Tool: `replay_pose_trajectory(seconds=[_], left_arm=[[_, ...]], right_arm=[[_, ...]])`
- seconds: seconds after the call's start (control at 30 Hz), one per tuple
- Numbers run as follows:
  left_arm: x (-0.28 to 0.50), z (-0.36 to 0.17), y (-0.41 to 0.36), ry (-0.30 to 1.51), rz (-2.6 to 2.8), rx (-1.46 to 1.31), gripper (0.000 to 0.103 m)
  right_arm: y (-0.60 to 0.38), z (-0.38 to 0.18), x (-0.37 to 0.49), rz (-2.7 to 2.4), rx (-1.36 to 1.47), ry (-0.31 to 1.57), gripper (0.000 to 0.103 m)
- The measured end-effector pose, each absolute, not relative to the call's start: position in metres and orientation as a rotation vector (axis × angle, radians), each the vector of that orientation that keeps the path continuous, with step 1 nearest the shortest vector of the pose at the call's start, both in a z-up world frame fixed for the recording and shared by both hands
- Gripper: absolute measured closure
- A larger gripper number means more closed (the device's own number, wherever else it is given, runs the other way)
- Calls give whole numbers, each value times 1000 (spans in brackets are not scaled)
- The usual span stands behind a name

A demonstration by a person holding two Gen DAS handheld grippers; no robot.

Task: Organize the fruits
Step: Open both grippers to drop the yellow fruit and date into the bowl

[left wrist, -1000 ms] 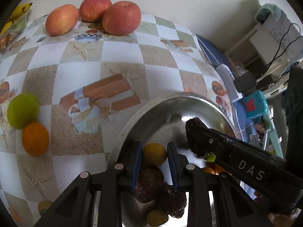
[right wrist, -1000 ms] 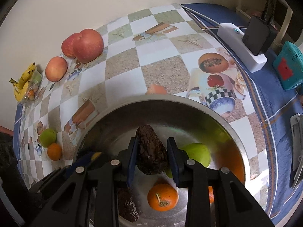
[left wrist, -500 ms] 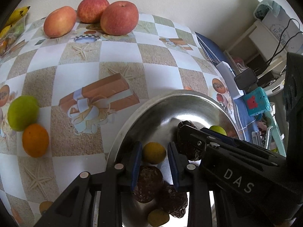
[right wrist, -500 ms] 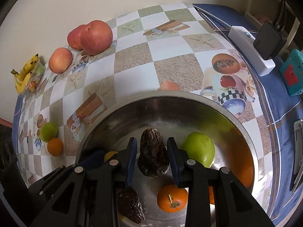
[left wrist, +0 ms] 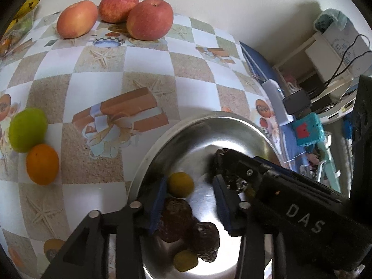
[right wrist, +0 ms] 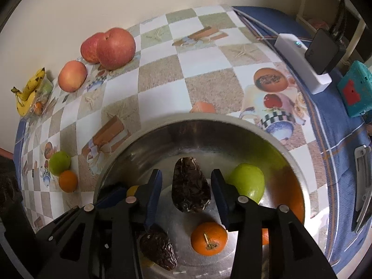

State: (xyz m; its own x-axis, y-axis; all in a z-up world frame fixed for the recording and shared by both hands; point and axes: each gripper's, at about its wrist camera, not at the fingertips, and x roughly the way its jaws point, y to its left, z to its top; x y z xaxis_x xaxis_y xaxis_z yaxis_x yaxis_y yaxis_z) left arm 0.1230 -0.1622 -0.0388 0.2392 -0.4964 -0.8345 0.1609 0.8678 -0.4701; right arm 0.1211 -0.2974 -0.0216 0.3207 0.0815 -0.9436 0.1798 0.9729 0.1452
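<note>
A steel bowl point(right wrist: 209, 118) fills the near side of both views. My right gripper point(right wrist: 186, 193) hangs inside it, jaws opening, with a dark wrinkled date point(right wrist: 190, 186) lying between the pads and a gap on each side. My left gripper point(left wrist: 190, 201) is also in the bowl point(left wrist: 209, 118), jaws opening. A small yellow fruit point(left wrist: 181, 184) and a dark date point(left wrist: 175, 218) sit between its fingers, the far pad clear of both. On the right of the left wrist view the right gripper's fingers point(left wrist: 232, 160) reach in.
The bowl also holds a green fruit point(right wrist: 247, 182), an orange point(right wrist: 209, 238) and another date point(right wrist: 160, 250). On the checked cloth lie three apples point(right wrist: 115, 47), bananas point(right wrist: 28, 93), a green fruit point(right wrist: 59, 162) and an orange point(right wrist: 68, 181). A white power strip point(right wrist: 302, 62) and teal box point(right wrist: 355, 93) lie right.
Both grippers' jaws have spread apart. The right gripper let go of its date, which now lies on the bowl floor. The left jaws parted from around their date.
</note>
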Motion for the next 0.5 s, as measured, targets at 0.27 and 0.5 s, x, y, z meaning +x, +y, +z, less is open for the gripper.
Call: replay_pose_trajectory(seconds=[0.27,0.5], left_arm=[[120,-17,-158,1223,-475,-328,42],[118,-4,-143,1210,-456,-361,41]], right_arm=[[-290,6,115,-36,227,1176,57],[-290,22,110,-40,225,1134,57]])
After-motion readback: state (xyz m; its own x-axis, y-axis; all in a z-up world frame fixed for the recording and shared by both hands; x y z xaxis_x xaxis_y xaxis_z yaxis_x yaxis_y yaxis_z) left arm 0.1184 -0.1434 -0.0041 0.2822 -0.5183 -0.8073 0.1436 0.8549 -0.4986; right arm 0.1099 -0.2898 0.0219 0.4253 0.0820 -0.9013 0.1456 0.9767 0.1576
